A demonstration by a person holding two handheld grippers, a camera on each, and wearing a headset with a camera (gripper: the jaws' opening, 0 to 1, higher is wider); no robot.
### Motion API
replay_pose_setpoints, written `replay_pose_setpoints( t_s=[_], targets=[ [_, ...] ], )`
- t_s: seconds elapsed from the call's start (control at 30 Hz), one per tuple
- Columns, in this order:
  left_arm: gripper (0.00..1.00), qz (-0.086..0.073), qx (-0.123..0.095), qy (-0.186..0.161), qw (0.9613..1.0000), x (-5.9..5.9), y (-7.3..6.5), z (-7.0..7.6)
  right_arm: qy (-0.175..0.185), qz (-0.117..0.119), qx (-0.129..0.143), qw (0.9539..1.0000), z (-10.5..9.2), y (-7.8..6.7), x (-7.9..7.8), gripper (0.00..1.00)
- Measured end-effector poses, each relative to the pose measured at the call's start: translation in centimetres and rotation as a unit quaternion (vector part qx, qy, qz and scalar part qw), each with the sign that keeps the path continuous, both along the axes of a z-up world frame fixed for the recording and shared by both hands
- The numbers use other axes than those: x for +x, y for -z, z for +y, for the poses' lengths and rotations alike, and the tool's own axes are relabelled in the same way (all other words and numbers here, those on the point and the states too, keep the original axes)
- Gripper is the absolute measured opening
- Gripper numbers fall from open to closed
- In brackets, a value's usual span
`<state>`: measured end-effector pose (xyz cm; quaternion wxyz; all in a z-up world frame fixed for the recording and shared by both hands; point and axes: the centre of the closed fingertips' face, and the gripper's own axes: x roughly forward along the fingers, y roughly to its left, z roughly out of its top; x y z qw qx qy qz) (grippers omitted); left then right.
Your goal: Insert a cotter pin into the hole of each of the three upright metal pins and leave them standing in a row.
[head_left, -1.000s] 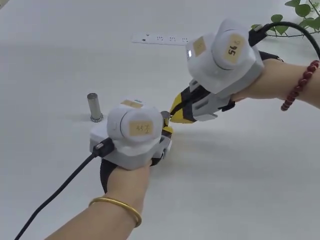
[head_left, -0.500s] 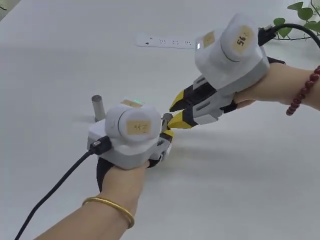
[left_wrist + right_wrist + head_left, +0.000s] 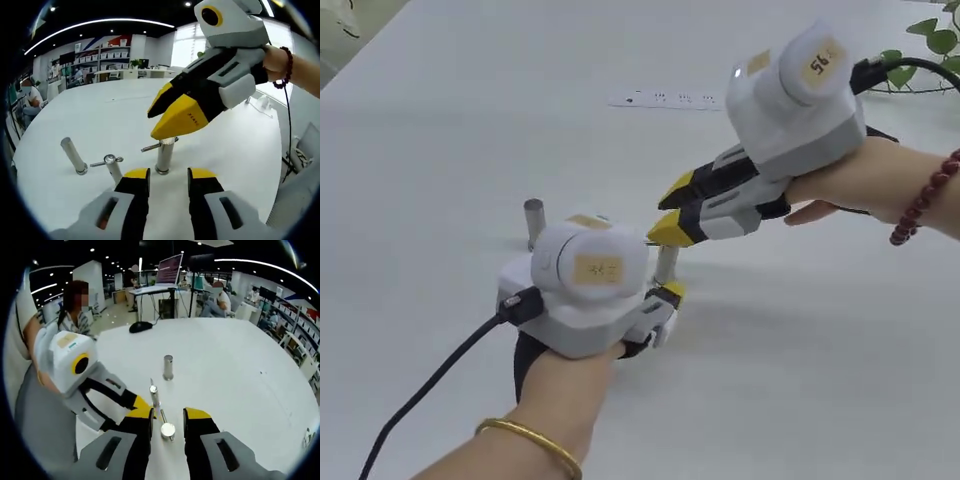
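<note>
Three upright metal pins stand in a row on the white table. The bare pin has no cotter pin through it. The middle pin carries a cotter pin. The nearest pin also carries a cotter pin. My left gripper is open just short of that pin. My right gripper hangs open above it, and from its own view the pin top lies between its jaws, untouched.
A white power strip lies at the back of the table. Plant leaves reach in at the far right. The left gripper's black cable trails off to the lower left. A person sits beyond the table's edge.
My right gripper's jaws have parted and lifted off the nearest pin's top. The left gripper has drawn back a little, so that pin stands free. The head camera has shifted.
</note>
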<state>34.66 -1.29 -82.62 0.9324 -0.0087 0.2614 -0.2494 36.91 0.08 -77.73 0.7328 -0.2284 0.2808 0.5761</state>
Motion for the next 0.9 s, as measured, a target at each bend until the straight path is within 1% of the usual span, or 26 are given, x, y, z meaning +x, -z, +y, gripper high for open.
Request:
replay_pose_setpoints(
  t_s=[0.03,0.13,0.2,0.27,0.3,0.37,0.53,0.63,0.7,0.77,0.9],
  targets=[
    [0.3,0.0,-0.001,0.001,1.0,-0.2,-0.1,0.1,0.004,0.001,0.005,1.0,0.2,-0.1,0.0,0.25],
    [0.31,0.0,-0.001,0.002,1.0,-0.8,-0.3,0.5,0.01,-0.004,0.01,0.9999,0.9,-0.4,0.2,0.25],
    [0.33,0.003,-0.002,0.002,1.0,-1.2,-0.5,0.8,0.016,-0.003,0.017,0.9997,1.5,-0.4,0.5,0.25],
    [0.34,0.006,-0.007,0.0,1.0,-1.6,-0.7,1.1,0.018,-0.007,0.018,0.9997,2.0,-0.4,0.7,0.25],
    [0.34,0.005,-0.008,-0.001,1.0,-1.7,-0.8,1.2,0.018,-0.011,0.017,0.9996,2.3,-0.5,0.7,0.25],
    [0.36,0.003,-0.006,0.0,1.0,-2.0,-1.1,1.6,0.018,-0.011,0.019,0.9996,2.7,-0.5,0.9,0.25],
    [0.4,0.0,-0.005,-0.011,0.9999,-2.4,-1.8,2.9,0.017,-0.013,0.02,0.9996,3.8,-0.3,1.6,0.25],
    [0.43,-0.003,-0.004,-0.019,0.9998,-2.7,-2.1,3.8,0.02,-0.013,0.023,0.9995,4.2,-0.4,1.6,0.25],
    [0.43,-0.006,0.0,-0.024,0.9997,-2.9,-2.3,4.5,0.024,-0.008,0.026,0.9993,4.6,-0.3,1.8,0.25],
    [0.47,-0.006,0.004,-0.028,0.9996,-3.1,-2.3,5.0,0.027,-0.007,0.031,0.9991,5.2,-0.3,1.9,0.26],
    [0.49,-0.009,0.003,-0.033,0.9994,-3.4,-2.6,5.9,0.029,-0.005,0.034,0.999,6.0,0.0,2.1,0.26]
  ],
)
